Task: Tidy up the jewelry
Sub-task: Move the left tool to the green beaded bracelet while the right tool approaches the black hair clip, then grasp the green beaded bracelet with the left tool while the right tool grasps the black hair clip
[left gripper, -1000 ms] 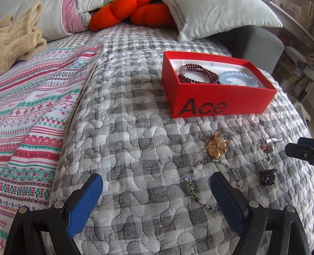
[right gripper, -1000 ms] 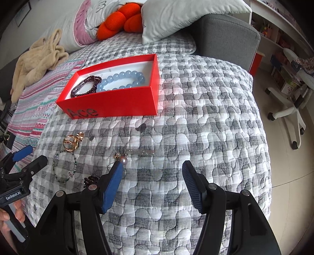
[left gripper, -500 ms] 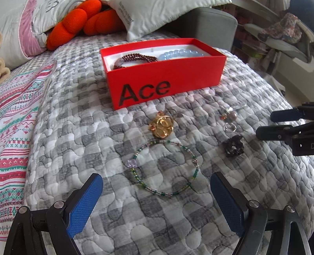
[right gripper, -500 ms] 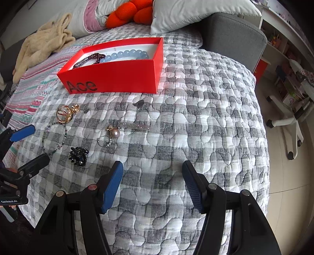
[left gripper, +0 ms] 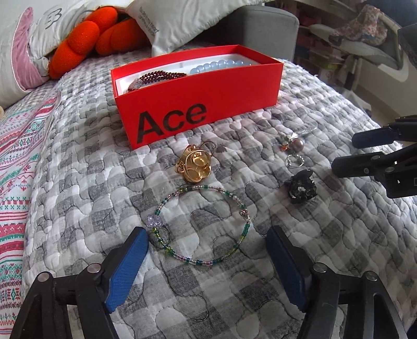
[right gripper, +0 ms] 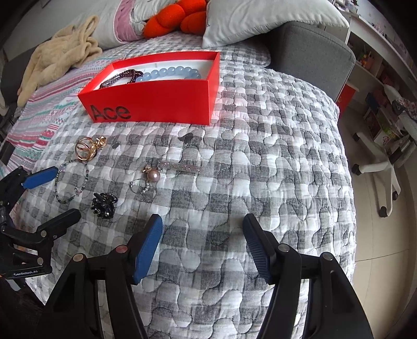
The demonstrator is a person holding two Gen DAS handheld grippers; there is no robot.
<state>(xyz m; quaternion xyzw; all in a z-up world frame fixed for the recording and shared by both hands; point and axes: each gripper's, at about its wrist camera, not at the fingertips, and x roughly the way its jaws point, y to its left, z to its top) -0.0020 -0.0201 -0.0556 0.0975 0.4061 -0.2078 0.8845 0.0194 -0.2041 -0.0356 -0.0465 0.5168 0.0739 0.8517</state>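
Note:
A red "Ace" box (left gripper: 198, 104) (right gripper: 156, 101) on the quilt holds a dark red bead bracelet (left gripper: 159, 77) and a pale blue bead bracelet (left gripper: 219, 65). In front of it lie a gold ornament (left gripper: 196, 167), a green beaded bracelet (left gripper: 200, 221), a pearl brooch (left gripper: 294, 143), a small ring (left gripper: 294, 159) and a black hair claw (left gripper: 302, 186). A silver hair clip (right gripper: 179, 165) lies by the pearl. My left gripper (left gripper: 207, 247) is open, its fingers either side of the green bracelet. My right gripper (right gripper: 202, 234) is open and empty, just right of the black claw (right gripper: 104, 204).
Pillows (left gripper: 182, 23), an orange plush toy (left gripper: 91, 36) and a beige garment (right gripper: 60, 57) lie at the bed's head. A striped blanket (left gripper: 15, 156) covers the left side. The bed edge drops to the floor at right, near a grey headboard (right gripper: 312, 54) and an office chair (right gripper: 378, 161).
My left gripper has moved forward and lower towards the green bracelet, which now sits between its fingers. My right gripper has drawn closer to the jewelry. Both stayed open.

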